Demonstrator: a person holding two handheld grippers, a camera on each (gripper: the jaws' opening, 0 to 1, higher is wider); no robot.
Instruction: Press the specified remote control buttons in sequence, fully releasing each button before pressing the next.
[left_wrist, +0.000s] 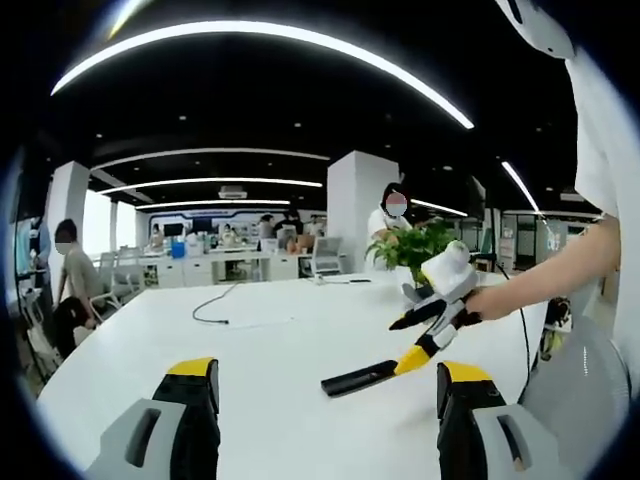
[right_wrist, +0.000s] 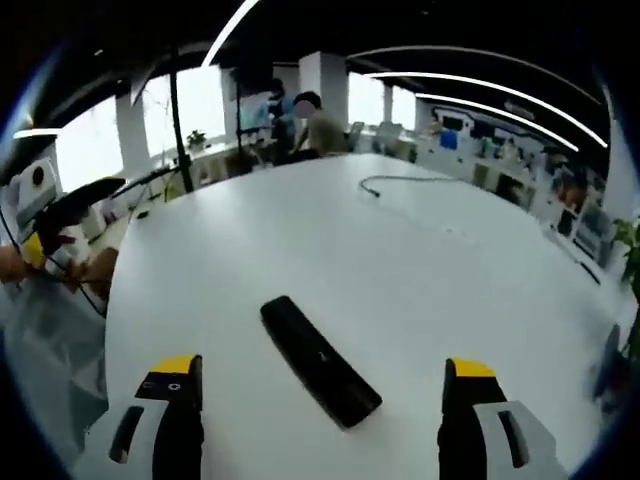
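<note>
A black remote control (left_wrist: 360, 379) (right_wrist: 320, 360) lies flat on the white table (left_wrist: 270, 340) (right_wrist: 300, 240). My left gripper (left_wrist: 328, 368) is open, its yellow-tipped jaws wide apart in front of the remote and not touching it. In the left gripper view my right gripper (left_wrist: 402, 344), held by a hand, comes in from the right. Its lower yellow tip sits at the remote's right end; I cannot tell whether it touches. In its own view my right gripper (right_wrist: 322, 368) is open, and the remote lies slantwise between its jaws.
A thin dark cable (left_wrist: 214, 306) (right_wrist: 386, 182) lies on the far part of the table. A potted plant (left_wrist: 414, 246) stands at the table's far right edge. The person's forearm (left_wrist: 545, 282) reaches in from the right. People and desks are in the background.
</note>
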